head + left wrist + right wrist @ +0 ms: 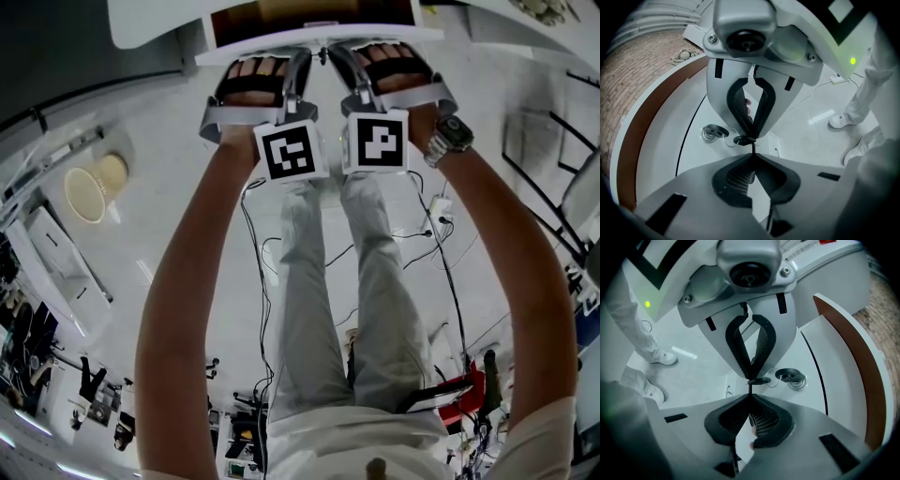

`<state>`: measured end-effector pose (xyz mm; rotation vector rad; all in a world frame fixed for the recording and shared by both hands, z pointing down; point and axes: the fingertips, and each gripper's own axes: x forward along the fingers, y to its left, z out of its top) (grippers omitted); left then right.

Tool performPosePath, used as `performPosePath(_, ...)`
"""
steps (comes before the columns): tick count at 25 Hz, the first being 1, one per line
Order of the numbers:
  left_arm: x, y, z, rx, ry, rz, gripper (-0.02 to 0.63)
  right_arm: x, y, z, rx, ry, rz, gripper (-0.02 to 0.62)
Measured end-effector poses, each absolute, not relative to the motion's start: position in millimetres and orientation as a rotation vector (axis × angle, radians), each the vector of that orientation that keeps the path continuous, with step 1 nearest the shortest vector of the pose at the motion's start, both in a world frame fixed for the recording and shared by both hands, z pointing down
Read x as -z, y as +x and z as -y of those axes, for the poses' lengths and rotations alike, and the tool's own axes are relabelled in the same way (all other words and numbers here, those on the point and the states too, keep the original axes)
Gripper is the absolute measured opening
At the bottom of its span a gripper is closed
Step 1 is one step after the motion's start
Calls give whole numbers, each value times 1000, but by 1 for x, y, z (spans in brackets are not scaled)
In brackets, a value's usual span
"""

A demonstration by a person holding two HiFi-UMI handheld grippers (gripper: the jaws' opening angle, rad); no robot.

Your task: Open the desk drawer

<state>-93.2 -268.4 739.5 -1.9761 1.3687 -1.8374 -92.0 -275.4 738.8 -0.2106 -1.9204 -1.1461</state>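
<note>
- Head view: drawer [216, 54], white, at the far edge of the scene, beyond the person's legs [319, 309]. Its brown interior [309, 19] shows, so it is judged partly open.
- Left gripper [302, 56] and right gripper [339, 54]: side by side, close together, at the middle of the drawer's near lip.
- Left gripper view: jaws narrow, tips pinched on a thin dark edge [753, 149] at the glossy drawer front, with a lock [711, 133] just beside them.
- Right gripper view: jaws likewise narrow, pinched on a like edge.
- Step in hand, judged: the pull.
- Next move calls for a level draw toward the person, with both pinches firm and in step, lest the front skew or slip free.
</note>
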Motion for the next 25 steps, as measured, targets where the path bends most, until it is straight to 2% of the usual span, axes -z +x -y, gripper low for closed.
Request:
performPosePath(10,-741,-79,269,1842,-1988,-1410,25,-741,-74,276,1160,-212,1928,37)
performPosePath(16,-735,-85,268,1733,-2076,-1571,54,-739,-78,272,1060,-184,1982,38)
performPosePath(18,-736,-85,267,1713,-2129,-1601,101,-738,-78,270,1046,-201,1992,71)
performPosePath(20,-735,-84,268,1666,-2175,-1666,143,-739,-74,267,1015,-220,2005,154)
performPosePath(25,-715,-89,259,1418,-2197,-2040,150,-722,-58,276,890,-75,2097,163)
